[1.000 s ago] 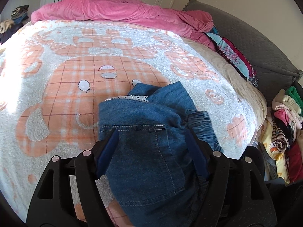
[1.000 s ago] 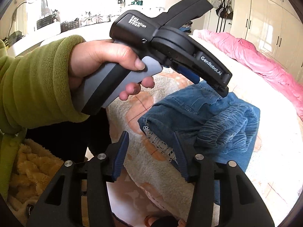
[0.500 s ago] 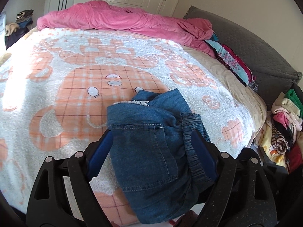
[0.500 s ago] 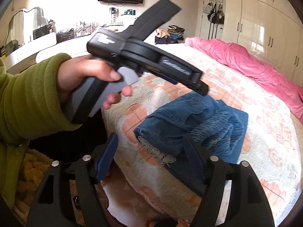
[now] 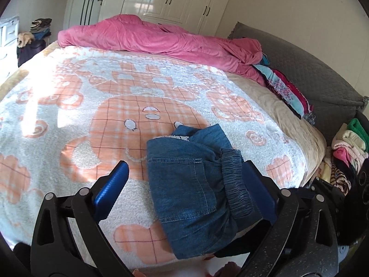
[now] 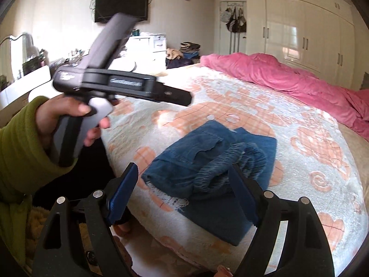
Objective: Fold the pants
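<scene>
- The left gripper [image 5: 184,189] had its blue-padded fingers spread wide, holding nothing, above the folded denim pants [image 5: 196,191]; the right gripper [image 6: 184,194] was likewise spread and empty.
- The pants lay in a compact bundle near the bed's front edge, elastic waistband [image 6: 230,161] bunched on top and a lace-trimmed hem [image 6: 170,198] peeking out beneath.
- Under them was a fluffy white-and-orange plaid-pattern blanket [image 5: 69,120]; a pink duvet [image 5: 161,39] was heaped along the far side, before white wardrobes [image 5: 175,0].
- A grey headboard cushion [image 5: 311,73] and a pile of clothes [image 5: 348,143] sat at the right; a wall-mounted TV [image 6: 121,4] hung in the right wrist view.
- There the left hand [image 6: 66,117], green-sleeved, held its gripper raised, pointing across the bed; that gripper was motion-blurred, its lettering unreadable.
</scene>
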`<state>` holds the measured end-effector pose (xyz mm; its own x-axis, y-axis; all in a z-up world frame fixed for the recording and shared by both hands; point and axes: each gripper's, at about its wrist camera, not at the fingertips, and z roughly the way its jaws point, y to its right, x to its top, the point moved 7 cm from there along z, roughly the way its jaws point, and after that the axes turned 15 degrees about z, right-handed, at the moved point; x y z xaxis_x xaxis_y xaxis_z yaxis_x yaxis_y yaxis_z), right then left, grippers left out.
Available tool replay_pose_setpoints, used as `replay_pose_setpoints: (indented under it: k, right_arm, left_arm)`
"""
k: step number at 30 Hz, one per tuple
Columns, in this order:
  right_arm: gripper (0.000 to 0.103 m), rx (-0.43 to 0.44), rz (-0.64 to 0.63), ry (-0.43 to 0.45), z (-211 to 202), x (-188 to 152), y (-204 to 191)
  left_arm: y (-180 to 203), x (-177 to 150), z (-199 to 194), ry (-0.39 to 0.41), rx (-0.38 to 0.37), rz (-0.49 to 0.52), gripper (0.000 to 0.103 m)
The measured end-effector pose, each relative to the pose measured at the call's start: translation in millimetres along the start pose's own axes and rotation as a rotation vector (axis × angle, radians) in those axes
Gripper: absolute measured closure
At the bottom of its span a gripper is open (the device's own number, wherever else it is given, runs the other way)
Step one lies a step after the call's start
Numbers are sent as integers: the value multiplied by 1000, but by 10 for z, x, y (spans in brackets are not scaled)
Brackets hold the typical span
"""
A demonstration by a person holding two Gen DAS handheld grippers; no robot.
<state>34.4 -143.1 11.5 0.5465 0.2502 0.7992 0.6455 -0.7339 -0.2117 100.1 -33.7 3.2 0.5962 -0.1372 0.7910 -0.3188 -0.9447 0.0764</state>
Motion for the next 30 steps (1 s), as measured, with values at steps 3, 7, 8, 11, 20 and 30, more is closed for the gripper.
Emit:
replay_pose_setpoints:
  k: [3, 7, 8, 11, 20, 30]
  right_arm:
    - [11, -29, 29, 19, -17, 31, 114]
    - [11, -68, 79, 34, -33, 56, 294]
    - [11, -79, 91, 38, -38, 64, 348]
    - [11, -111, 118, 39, -42, 85, 468]
    - [9, -181, 196, 18, 53, 55, 736]
    - [9, -244, 283, -47, 297, -55, 1071]
  left_arm:
    - [-16, -7, -47, 5, 14, -3, 10]
    - [-52, -47, -66, 3, 22, -16, 10]
    - [-58, -59, -68, 1, 24, -16, 10]
    - [-78, -104, -50, -8, 29, -22, 10]
    - [-137, -197, 80, -43, 42, -27, 10]
    - [-180, -342, 285, -92, 35, -39, 10]
